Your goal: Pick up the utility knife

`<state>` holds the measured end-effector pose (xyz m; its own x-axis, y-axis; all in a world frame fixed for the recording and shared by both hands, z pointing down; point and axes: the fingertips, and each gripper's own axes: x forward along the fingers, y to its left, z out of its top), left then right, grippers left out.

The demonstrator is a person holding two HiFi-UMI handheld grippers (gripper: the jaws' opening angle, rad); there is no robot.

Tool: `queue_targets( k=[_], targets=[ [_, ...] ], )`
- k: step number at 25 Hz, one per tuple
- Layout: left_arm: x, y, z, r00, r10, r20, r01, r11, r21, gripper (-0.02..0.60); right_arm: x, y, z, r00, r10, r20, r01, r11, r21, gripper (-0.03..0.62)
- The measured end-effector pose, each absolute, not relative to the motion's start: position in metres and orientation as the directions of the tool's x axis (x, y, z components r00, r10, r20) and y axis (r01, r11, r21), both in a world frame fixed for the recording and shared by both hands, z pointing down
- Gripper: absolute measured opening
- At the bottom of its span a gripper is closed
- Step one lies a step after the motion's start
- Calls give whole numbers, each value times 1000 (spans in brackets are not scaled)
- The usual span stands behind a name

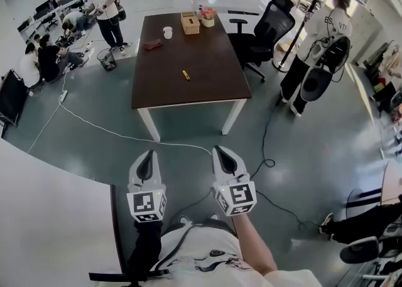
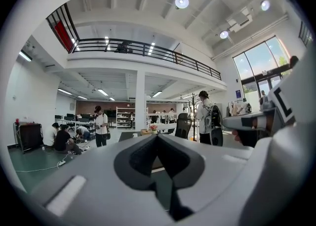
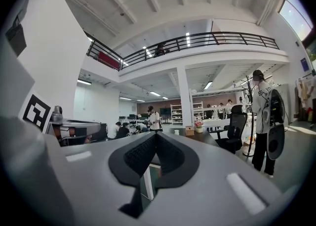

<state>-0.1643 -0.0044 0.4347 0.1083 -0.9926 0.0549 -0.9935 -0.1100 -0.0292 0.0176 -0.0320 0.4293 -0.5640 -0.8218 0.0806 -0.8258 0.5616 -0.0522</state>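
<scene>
Bright, even indoor light is filling a large hall. In the head view, the dark table (image 1: 188, 59) is throwing only a faint, soft shadow onto the grey floor (image 1: 314, 154), and straight lines are bowing outward toward the edges. In both gripper views, round ceiling lamps (image 2: 181, 2) are glaring white overhead, and a black ring is framing each circular picture. Daylight is pouring through a tall window (image 2: 259, 64) at the far right of the left gripper view, washing it out. The left gripper (image 2: 157, 138) and right gripper (image 3: 156, 136) are looming near the lens, soft and out of focus, while the far room is showing sharp.
</scene>
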Motion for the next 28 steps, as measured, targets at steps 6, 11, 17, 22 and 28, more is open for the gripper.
queue_targets(
  k=[6, 11, 17, 22, 28],
  targets=[
    [-171, -1, 448, 136, -986, 98, -990, -139, -18, -2, 8, -25, 439, -541, -834, 108, -841, 538, -61, 2],
    [-176, -3, 457, 150, -981, 123, -988, -152, -2, -2, -5, -23, 442, -547, -827, 126, -837, 545, -54, 2],
    [-171, -37, 464, 141, -981, 131, -990, -141, 11, -2, -2, -55, 451, -562, -815, 144, -827, 560, -58, 2],
    [-165, -79, 458, 111, -987, 118, -994, -112, -6, -2, 3, -101, 447, -594, -794, 126, -804, 591, -65, 2],
    [-158, -129, 449, 76, -993, 95, -997, -77, -9, -2, 10, -150, 438, -625, -774, 105, -780, 623, -49, 2]
  ],
)
